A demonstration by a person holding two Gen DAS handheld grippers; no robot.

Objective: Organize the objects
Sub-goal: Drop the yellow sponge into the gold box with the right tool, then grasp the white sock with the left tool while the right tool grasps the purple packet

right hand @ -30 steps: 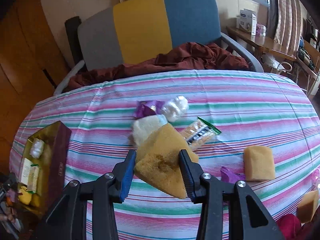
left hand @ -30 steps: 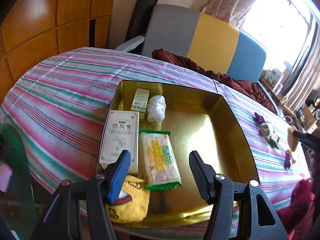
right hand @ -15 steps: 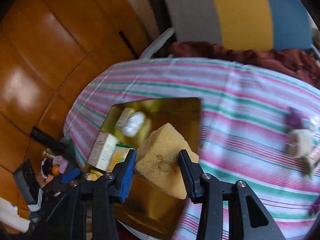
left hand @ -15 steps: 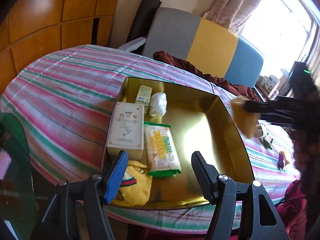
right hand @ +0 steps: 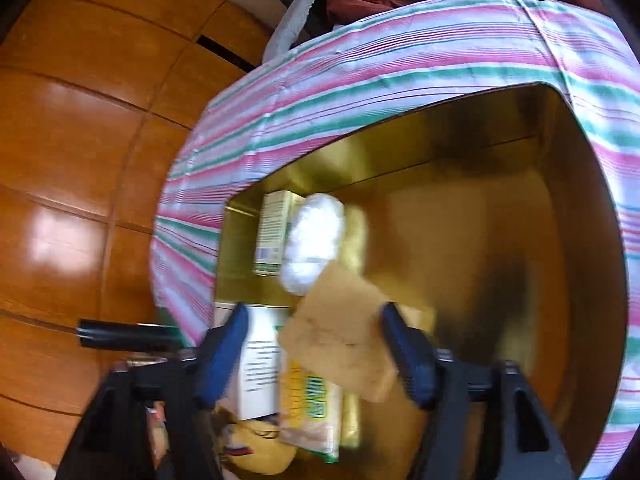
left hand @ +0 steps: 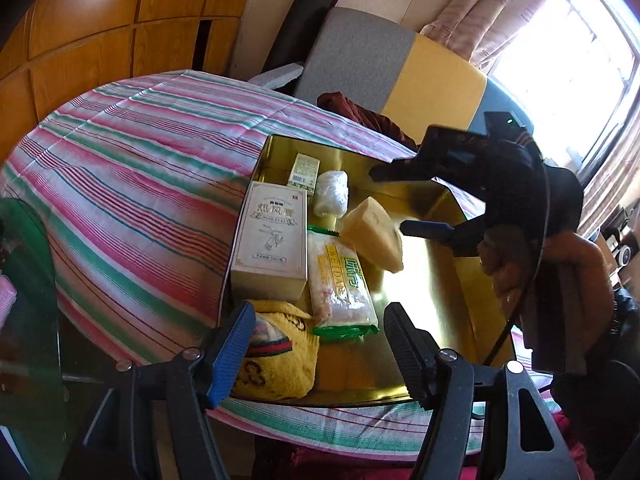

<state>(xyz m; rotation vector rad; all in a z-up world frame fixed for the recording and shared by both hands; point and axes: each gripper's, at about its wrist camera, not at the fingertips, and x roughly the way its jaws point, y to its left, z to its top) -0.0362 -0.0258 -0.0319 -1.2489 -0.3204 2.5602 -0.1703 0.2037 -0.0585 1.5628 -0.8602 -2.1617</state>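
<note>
A tan sponge (left hand: 372, 232) (right hand: 340, 344) hangs loose over the gold tin tray (left hand: 440, 280) (right hand: 500, 240), tilted above the cracker pack (left hand: 340, 288). My right gripper (left hand: 390, 200) (right hand: 314, 312) is over the tray with its jaws opening. The sponge is still between them, but the pads no longer press on it. My left gripper (left hand: 320, 312) stands open at the tray's near edge, nothing between its fingers. In the tray lie a white box (left hand: 272, 236), a small green box (left hand: 305, 170), a white wrapped bundle (left hand: 331, 194) and a yellow cloth (left hand: 276, 360).
The tray sits on a round table with a striped cloth (left hand: 140, 152). A person's hand (left hand: 504, 264) holds the right gripper. Behind the table stands a grey, yellow and blue chair (left hand: 400, 68) with a maroon cloth on it. Wood panelling (right hand: 80, 160) is to the left.
The right gripper swung across the table with the sponge to above the tray, tipped downward, and spread its jaws, letting the sponge go. The left gripper drifted slightly and opened a little.
</note>
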